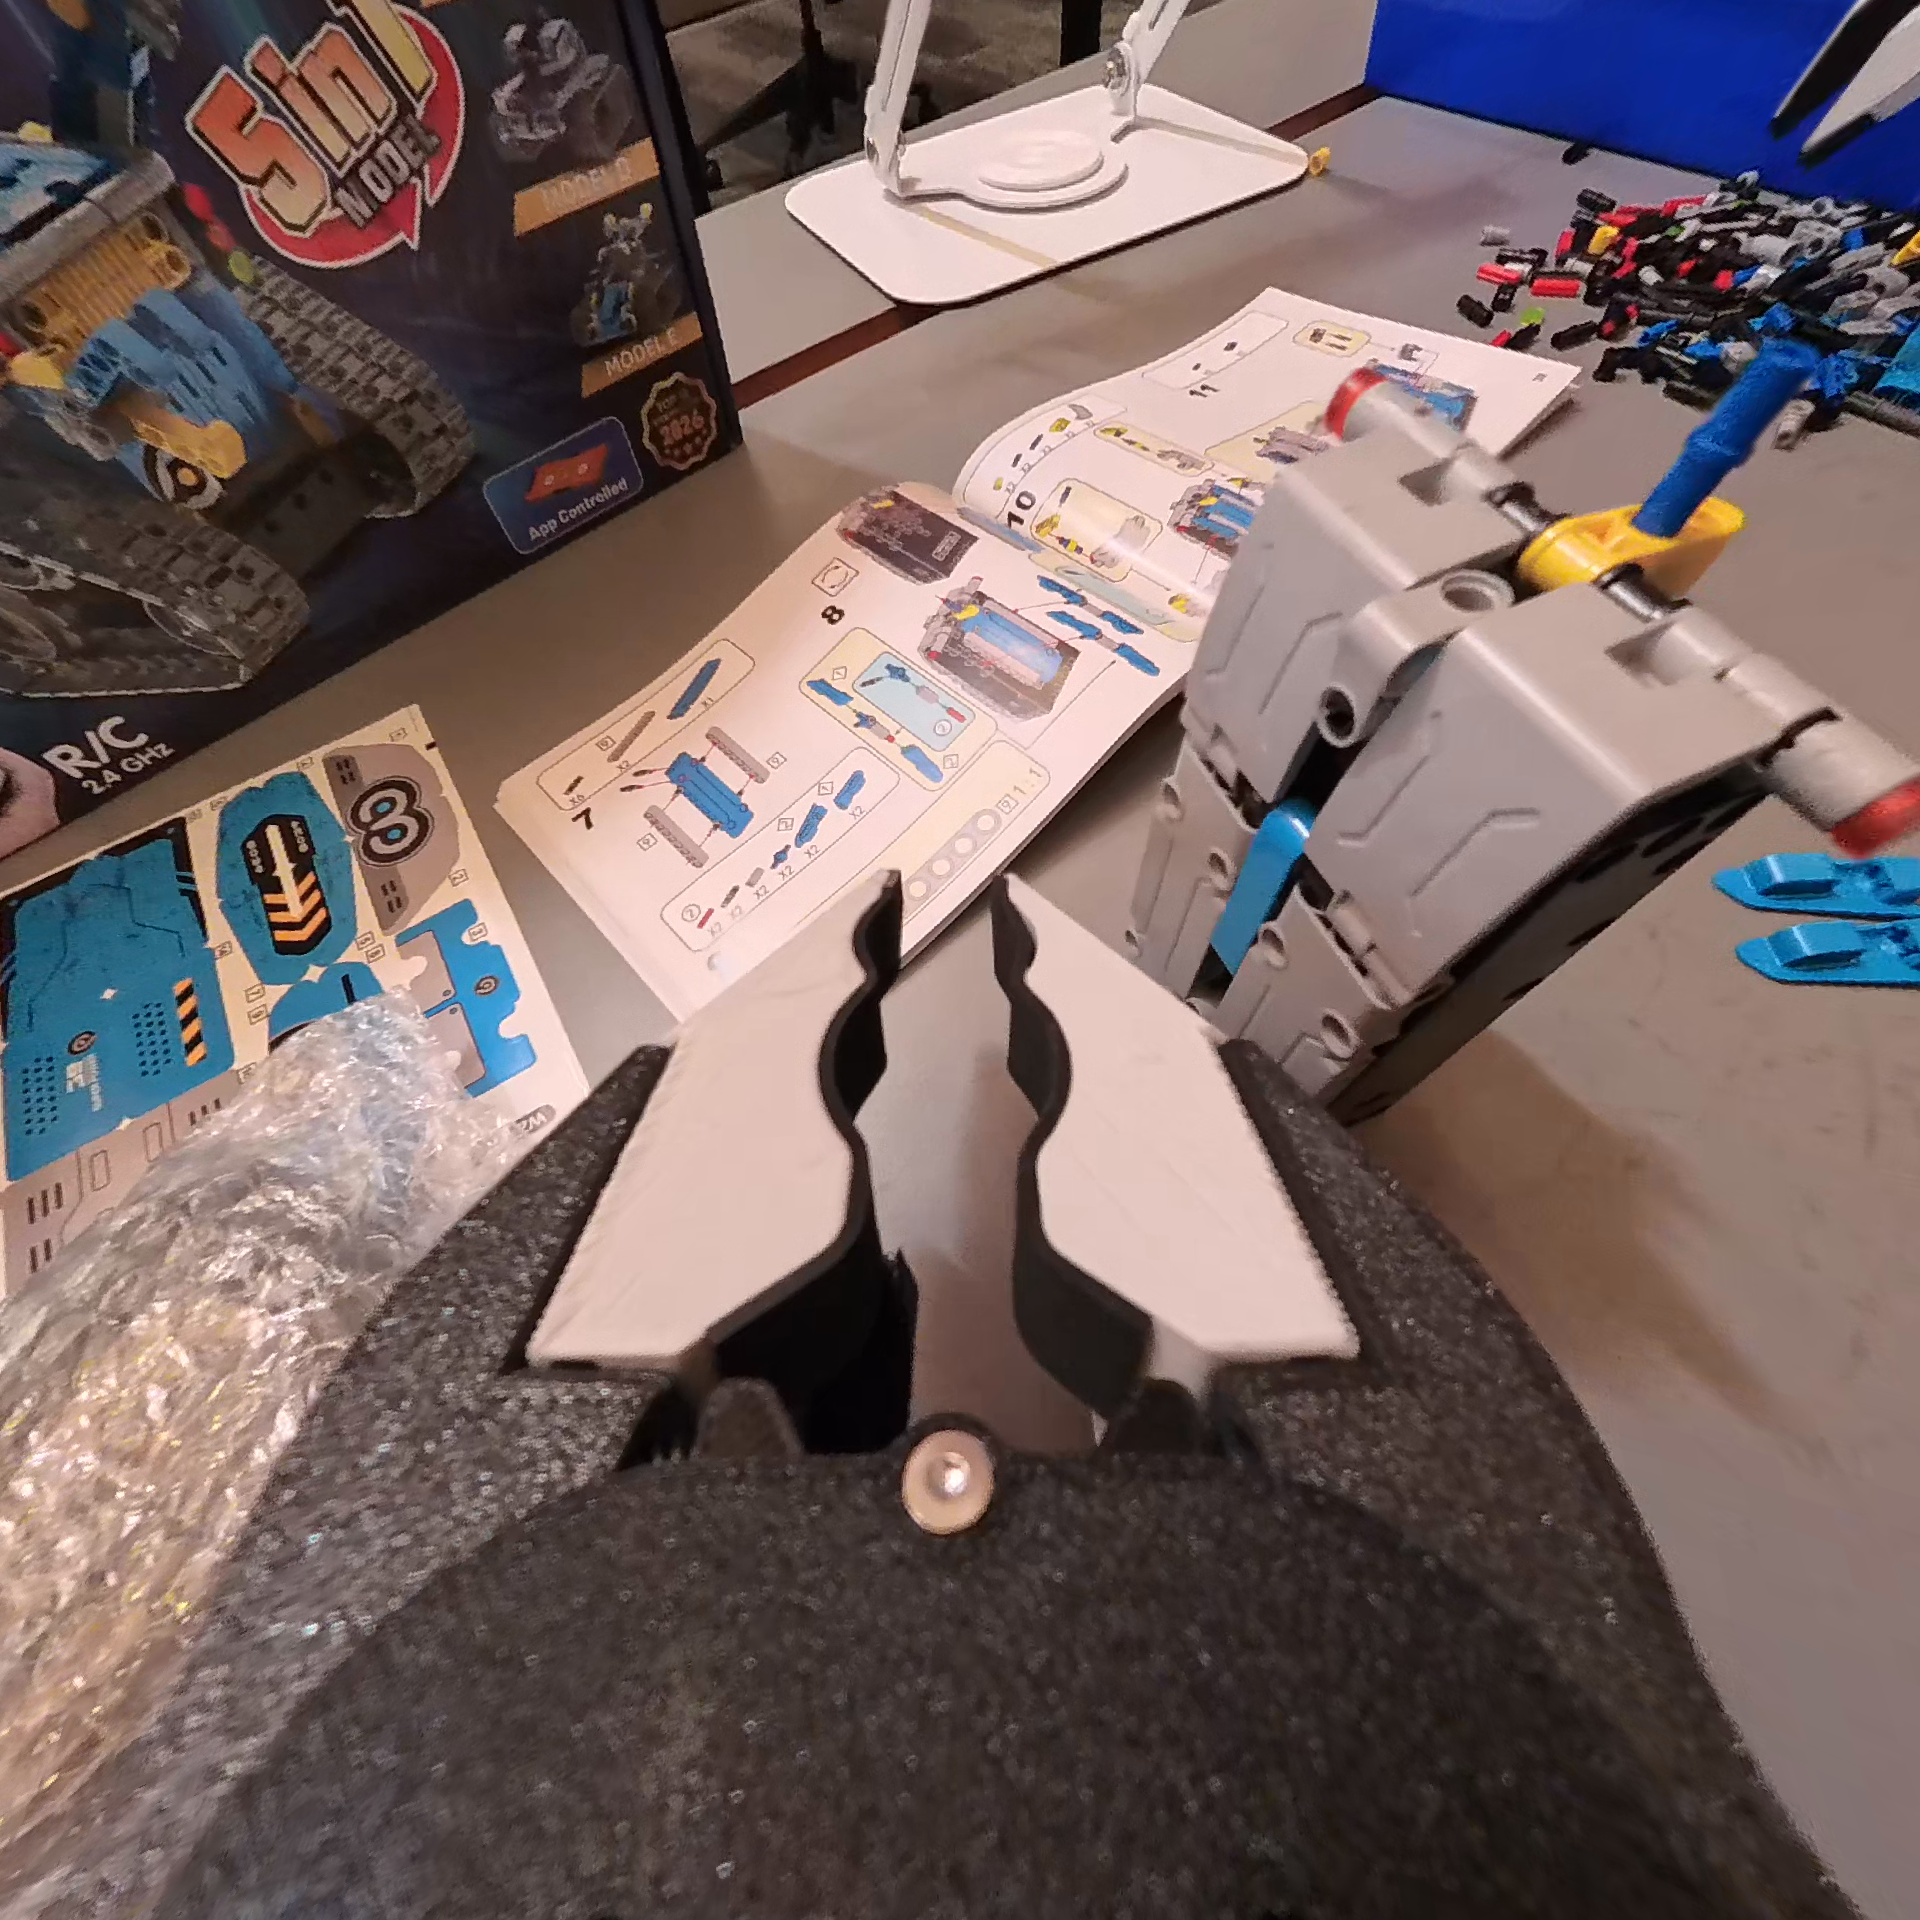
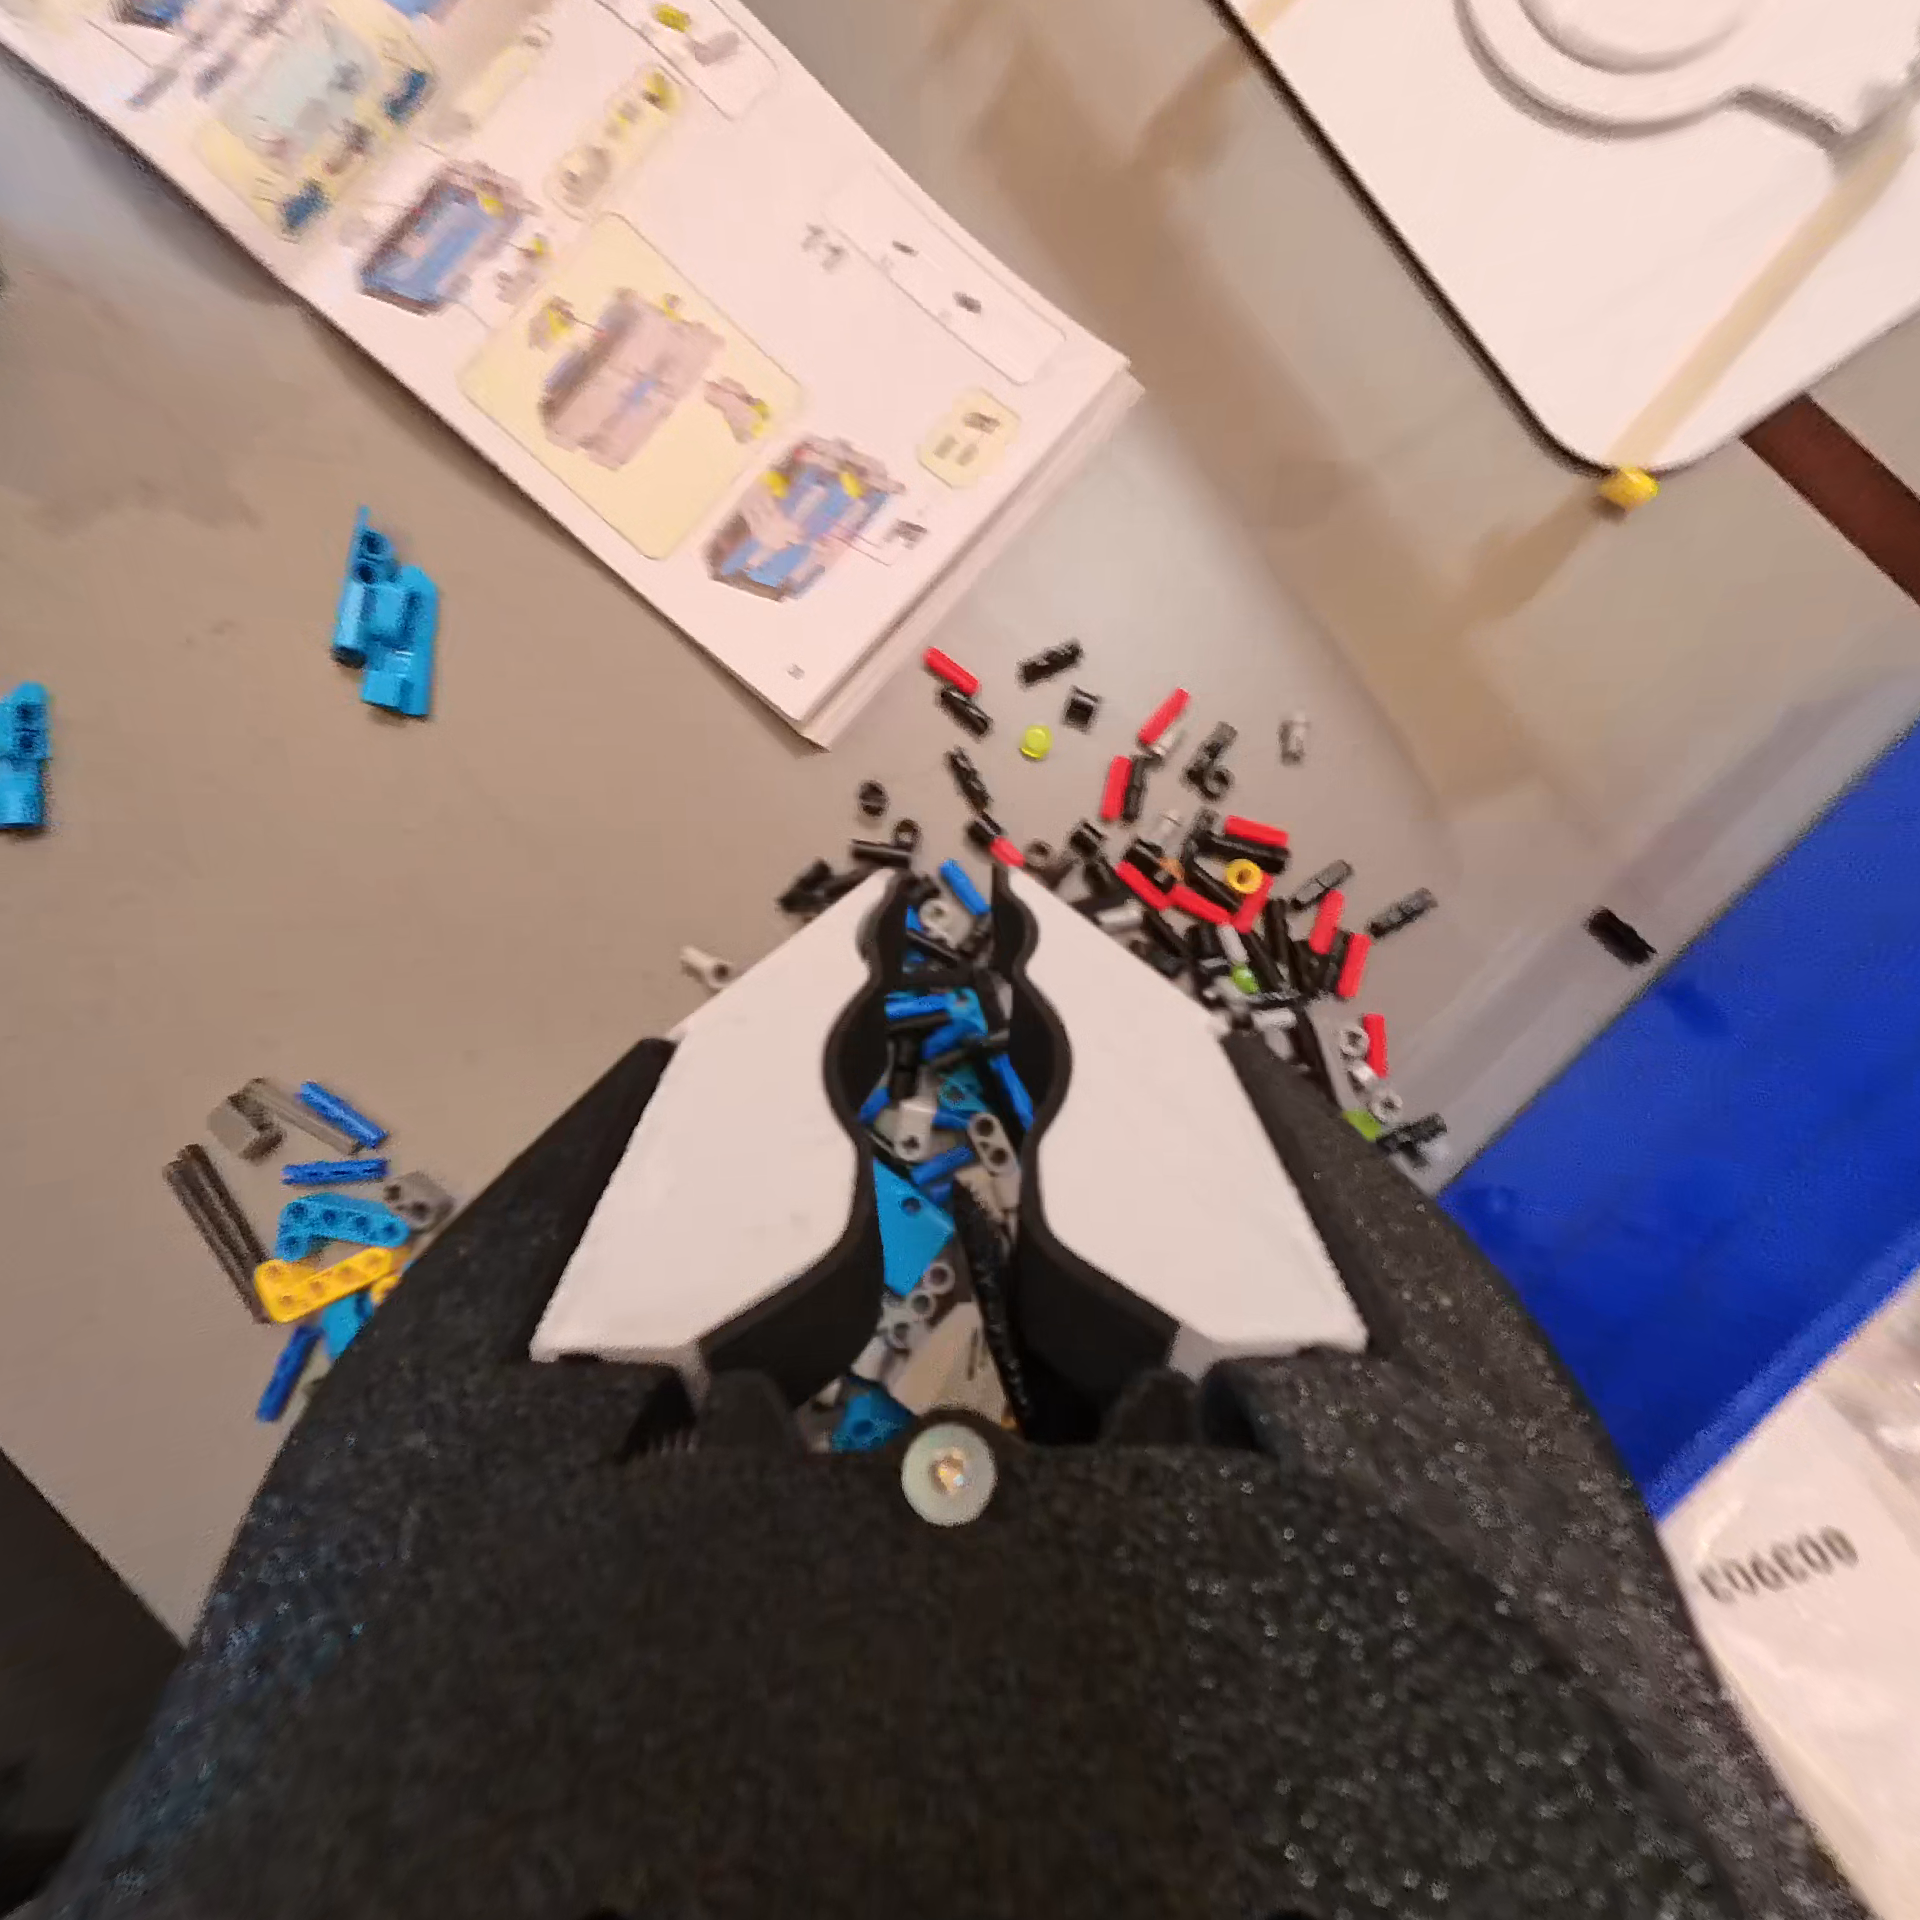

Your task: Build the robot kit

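My left gripper (image 1: 943, 894) is open and empty, its tips just above the near edge of the open instruction booklet (image 1: 831, 686). To its right stands a grey block assembly (image 1: 1455, 748) with red-tipped ends, a blue beam between its halves, and a blue axle (image 1: 1714, 436) stuck in a yellow connector (image 1: 1621, 540). My right gripper (image 2: 945, 888) is open, hovering low over a pile of small red, black, blue and grey pins (image 2: 1195, 904). It holds nothing. Pile pieces show through the gap between its jaws. The right gripper's tips also show far off in the left wrist view (image 1: 1860, 94).
A toy kit box (image 1: 312, 364) stands at the back left, a sticker sheet (image 1: 239, 956) and bubble wrap (image 1: 208, 1299) lie near it. A white stand base (image 1: 1039, 197) sits at the back. Loose blue pieces (image 2: 384, 613), a beam cluster (image 2: 312, 1226) and a blue bin (image 2: 1714, 1143) surround the pile. There is about 35 cm between the tips of the two grippers. The right gripper is farther from the blue axle (image 1: 1714, 436), some 30 cm, than the left, some 10 cm.
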`<state>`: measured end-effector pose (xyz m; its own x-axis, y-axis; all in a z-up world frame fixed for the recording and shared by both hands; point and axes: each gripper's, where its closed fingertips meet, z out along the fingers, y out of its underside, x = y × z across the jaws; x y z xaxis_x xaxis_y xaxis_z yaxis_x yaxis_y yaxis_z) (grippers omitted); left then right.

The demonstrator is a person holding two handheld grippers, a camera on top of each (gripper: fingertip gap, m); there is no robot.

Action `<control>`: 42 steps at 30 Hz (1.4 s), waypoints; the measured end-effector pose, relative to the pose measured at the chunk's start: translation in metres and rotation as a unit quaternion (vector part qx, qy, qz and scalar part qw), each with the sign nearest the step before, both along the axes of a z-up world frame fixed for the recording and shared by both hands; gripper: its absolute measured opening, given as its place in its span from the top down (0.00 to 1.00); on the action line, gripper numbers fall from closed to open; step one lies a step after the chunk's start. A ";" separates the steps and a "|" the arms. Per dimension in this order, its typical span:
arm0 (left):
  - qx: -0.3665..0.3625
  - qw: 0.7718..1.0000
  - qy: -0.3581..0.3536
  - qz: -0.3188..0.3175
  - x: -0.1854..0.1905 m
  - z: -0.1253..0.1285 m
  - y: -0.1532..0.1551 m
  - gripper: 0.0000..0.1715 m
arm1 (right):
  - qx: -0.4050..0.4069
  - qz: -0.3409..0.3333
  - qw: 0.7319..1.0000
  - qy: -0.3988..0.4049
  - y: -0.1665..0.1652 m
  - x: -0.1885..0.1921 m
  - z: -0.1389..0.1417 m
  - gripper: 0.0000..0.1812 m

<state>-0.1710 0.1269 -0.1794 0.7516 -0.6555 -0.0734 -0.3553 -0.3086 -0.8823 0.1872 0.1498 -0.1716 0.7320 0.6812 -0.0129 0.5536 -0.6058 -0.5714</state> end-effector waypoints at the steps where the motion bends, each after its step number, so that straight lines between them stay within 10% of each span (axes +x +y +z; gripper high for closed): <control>1: -0.005 1.000 -0.001 0.000 0.000 -0.001 0.001 0.90 | -0.002 -0.009 1.000 -0.005 0.002 0.005 -0.001 0.91; 11: -0.065 0.997 -0.046 -0.009 0.000 -0.006 0.003 0.90 | -0.007 0.030 0.996 0.081 0.004 -0.030 0.007 0.91; 42: -0.081 0.995 -0.055 -0.028 0.004 -0.008 -0.001 0.90 | 0.009 -0.032 0.999 -0.016 0.020 0.005 -0.016 0.92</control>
